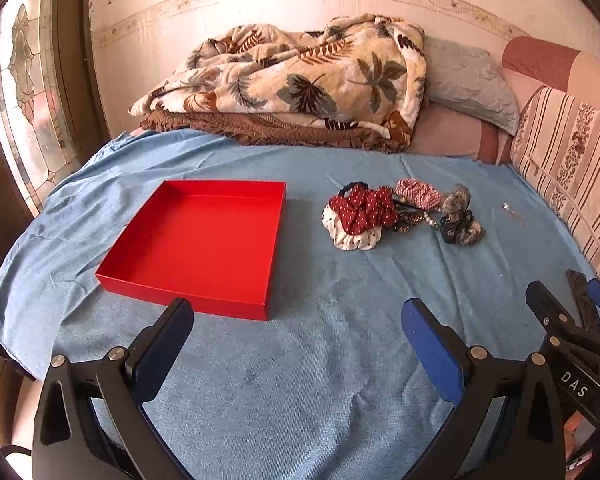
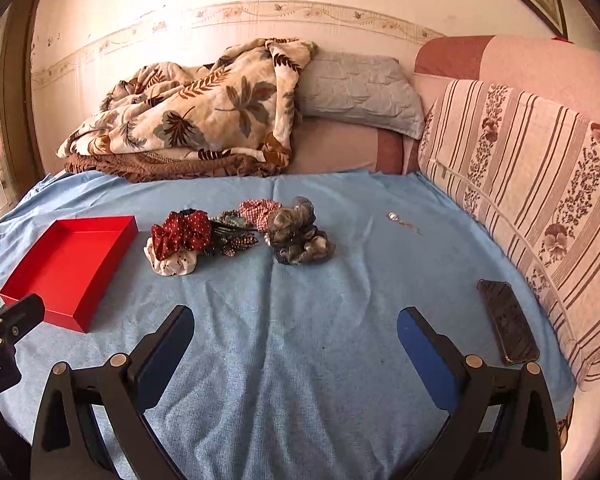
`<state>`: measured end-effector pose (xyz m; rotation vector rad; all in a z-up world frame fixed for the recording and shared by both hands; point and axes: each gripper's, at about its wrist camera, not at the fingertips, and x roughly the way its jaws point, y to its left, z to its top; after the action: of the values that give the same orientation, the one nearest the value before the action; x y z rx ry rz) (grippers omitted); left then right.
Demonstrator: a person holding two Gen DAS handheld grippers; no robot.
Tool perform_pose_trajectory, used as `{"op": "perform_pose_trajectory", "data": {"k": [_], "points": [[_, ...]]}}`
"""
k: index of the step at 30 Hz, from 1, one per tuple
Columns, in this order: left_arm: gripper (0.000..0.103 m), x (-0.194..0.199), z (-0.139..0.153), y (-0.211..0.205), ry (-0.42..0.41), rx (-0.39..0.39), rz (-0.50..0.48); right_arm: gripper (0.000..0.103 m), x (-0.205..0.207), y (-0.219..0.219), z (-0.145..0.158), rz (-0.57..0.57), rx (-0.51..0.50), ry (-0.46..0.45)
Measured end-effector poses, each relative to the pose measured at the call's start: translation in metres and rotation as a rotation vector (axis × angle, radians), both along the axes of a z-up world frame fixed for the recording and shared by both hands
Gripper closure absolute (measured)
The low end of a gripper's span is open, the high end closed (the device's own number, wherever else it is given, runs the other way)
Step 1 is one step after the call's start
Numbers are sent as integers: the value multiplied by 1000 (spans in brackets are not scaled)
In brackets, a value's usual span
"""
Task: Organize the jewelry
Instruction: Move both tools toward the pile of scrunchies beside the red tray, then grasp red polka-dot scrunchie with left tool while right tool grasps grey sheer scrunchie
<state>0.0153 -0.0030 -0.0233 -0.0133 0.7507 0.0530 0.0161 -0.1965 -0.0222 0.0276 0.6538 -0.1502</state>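
Blue cloth [image 2: 300,340] background: tray [image 1: 196,240] centre-left, scrunchie pile [image 2: 236,236] mid-frame, apart from left gripper [image 1: 296,320] and right gripper [image 2: 296,328], both spread wide, empty.

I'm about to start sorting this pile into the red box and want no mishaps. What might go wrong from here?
The scrunchies, beaded pieces and hair clip lie tangled in one pile, so lifting one item with the open right hand-held gripper may drag others along. The small shiny piece lies apart and could be overlooked. The dark phone beside the striped cushion could be bumped.
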Motion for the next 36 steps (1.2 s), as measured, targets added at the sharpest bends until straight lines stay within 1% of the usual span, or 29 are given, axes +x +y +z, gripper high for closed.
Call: {"op": "perform_pose_trajectory", "data": {"k": [8,10,15,17,18,20,21,24,25,26,29,30,32,36], "points": [[0,19,-16,-1,55,10,-12,0,19,-9,-16,13,27,46],[0,28,-15,6,60,12,-14,0,25,-11,-18,18,25,53],[0,56,-7,29,41,-5,24,0,44,-22,-20,34,28,65],[0,68,-2,32,44,1,21,0,54,-26,-22,44,29,70],[0,75,-1,32,50,-5,9,0,61,-30,-24,49,35,75],[0,90,1,32,69,-46,-25,3,72,-36,-26,55,51,79],[1,98,1,31,80,-73,-43,6,76,-39,-27,58,59,82],[14,126,-3,22,124,-130,-96,15,98,-52,-32,75,113,98],[23,134,-6,17,139,-136,-114,18,105,-56,-35,77,127,103],[29,145,-10,10,161,-134,-132,19,112,-59,-36,77,137,108],[30,169,-24,-9,196,-142,-166,21,137,-70,-45,71,163,132],[30,175,-28,-15,199,-132,-174,22,143,-72,-47,75,170,138],[30,188,-37,-29,207,-122,-200,24,159,-73,-53,101,192,150],[30,214,-57,-49,236,-89,-238,29,182,-66,-60,153,194,161]]}}
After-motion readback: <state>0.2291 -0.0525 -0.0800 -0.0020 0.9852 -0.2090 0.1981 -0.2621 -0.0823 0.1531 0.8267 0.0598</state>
